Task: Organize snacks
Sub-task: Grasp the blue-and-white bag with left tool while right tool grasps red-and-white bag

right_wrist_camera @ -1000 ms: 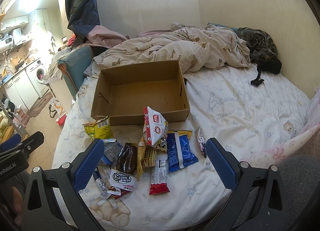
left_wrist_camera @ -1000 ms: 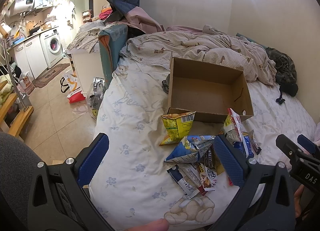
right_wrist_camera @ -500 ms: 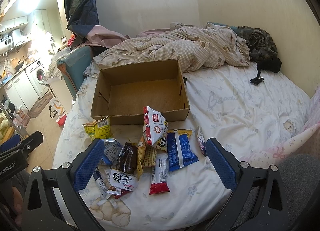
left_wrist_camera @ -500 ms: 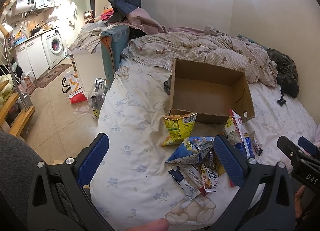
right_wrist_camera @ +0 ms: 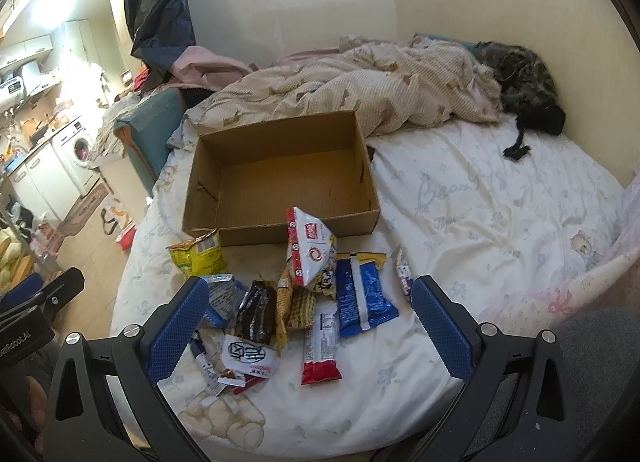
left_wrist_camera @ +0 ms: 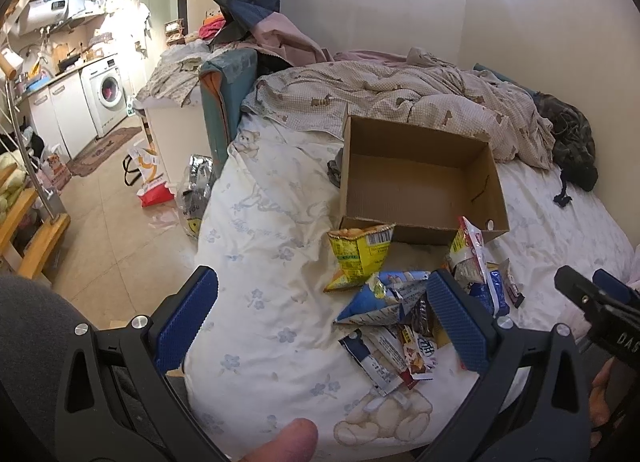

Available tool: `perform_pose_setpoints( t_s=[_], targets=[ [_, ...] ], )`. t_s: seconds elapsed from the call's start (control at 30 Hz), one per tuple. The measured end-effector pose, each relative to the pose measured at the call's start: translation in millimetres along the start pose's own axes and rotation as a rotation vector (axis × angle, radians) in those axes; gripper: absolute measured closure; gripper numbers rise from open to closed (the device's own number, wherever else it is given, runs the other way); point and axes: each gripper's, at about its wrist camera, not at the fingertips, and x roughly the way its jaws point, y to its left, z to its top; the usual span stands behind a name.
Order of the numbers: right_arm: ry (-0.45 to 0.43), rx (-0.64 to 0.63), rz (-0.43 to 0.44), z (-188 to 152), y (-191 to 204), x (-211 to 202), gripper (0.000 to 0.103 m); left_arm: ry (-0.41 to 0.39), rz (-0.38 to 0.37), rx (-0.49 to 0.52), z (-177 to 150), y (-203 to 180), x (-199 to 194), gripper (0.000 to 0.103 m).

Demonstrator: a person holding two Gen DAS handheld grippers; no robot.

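Right wrist: both grippers (right_wrist_camera: 306,324) (left_wrist_camera: 322,320) spread wide, empty, over snacks (right_wrist_camera: 304,294) nr box (right_wrist_camera: 280,178)

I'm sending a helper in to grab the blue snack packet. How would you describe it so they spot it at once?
On the bed sits an open cardboard box, with a heap of snacks in front of it. At the heap's right side lies the blue packet, flat on the sheet beside a red-ended bar. Only it is dark blue with a white stripe and yellow top edge.

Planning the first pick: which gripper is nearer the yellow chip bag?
Left. The left gripper hangs open just in front of the yellow chip bag; the right gripper, also open, sits further right over the pile.
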Motion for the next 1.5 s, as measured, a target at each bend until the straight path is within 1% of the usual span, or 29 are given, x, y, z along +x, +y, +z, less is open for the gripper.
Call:
perform_pose_setpoints(
  t_s=[0.07,0.17,0.33,0.4,0.5,0.6,0.67,0.77,0.83,0.9,1.0,1.07,1.13,1.2,1.27,1.33,1.4,1.5],
  targets=[
    [0.007,0.013,0.002,6.4,-4.4,1.0,0.0,0.024,0.004,0.0,5.4,-0.9,2.4,0.0],
    [0.048,0.056,0.034,20.9,-13.7,7.7,0.0,0.064,0.005,-0.007,12.7,-0.3,6.3,0.0],
    [0.106,0.069,0.056,43.1,-22.8,20.2,0.0,0.159,0.01,0.003,25.6,-0.2,22.8,0.0],
    [0.126,0.079,0.068,50.4,-26.2,26.3,0.0,0.205,0.005,-0.021,29.9,4.1,32.3,0.0],
    [0.169,0.099,0.088,58.7,-30.9,39.2,0.0,0.289,0.0,-0.098,33.7,14.6,50.0,0.0],
    [0.237,0.137,0.117,62.7,-36.9,58.5,0.0,0.388,-0.019,-0.145,31.3,18.5,72.6,0.0],
    [0.274,0.176,0.138,62.7,-42.2,72.1,0.0,0.435,-0.043,-0.161,27.7,14.0,85.9,0.0],
    [0.326,0.223,0.141,59.7,-48.9,95.1,0.0,0.509,-0.072,-0.158,18.3,-0.4,105.6,0.0],
    [0.349,0.244,0.137,57.0,-52.9,106.3,0.0,0.548,-0.094,-0.132,11.2,-15.5,118.8,0.0],
    [0.364,0.264,0.135,54.0,-57.9,114.8,0.0,0.581,-0.09,-0.064,1.7,-34.2,131.9,0.0],
    [0.38,0.283,0.122,47.9,-65.0,123.4,0.0,0.634,-0.105,0.034,-15.1,-59.6,151.1,0.0],
    [0.397,0.296,0.109,44.5,-69.0,127.9,0.0,0.636,-0.091,0.054,-21.8,-68.1,163.7,0.0],
    [0.407,0.313,0.108,42.7,-71.8,130.5,0.0,0.645,-0.09,0.041,-25.4,-72.0,177.0,0.0],
    [0.411,0.33,0.11,41.4,-75.5,133.2,0.0,0.651,-0.099,0.037,-27.8,-75.5,188.7,0.005],
    [0.411,0.332,0.105,41.8,-77.3,134.4,0.0,0.65,-0.102,0.06,-31.2,-80.6,195.8,0.01],
    [0.409,0.329,0.096,42.2,-79.5,135.8,0.0,0.649,-0.077,0.072,-32.7,-81.0,197.1,0.023],
    [0.412,0.325,0.09,42.5,-80.4,138.0,0.0,0.638,-0.063,0.062,-32.7,-80.5,195.8,0.042],
    [0.42,0.334,0.095,42.5,-81.7,140.0,0.0,0.631,-0.075,0.06,-31.6,-79.4,186.7,0.055]
  ],
)
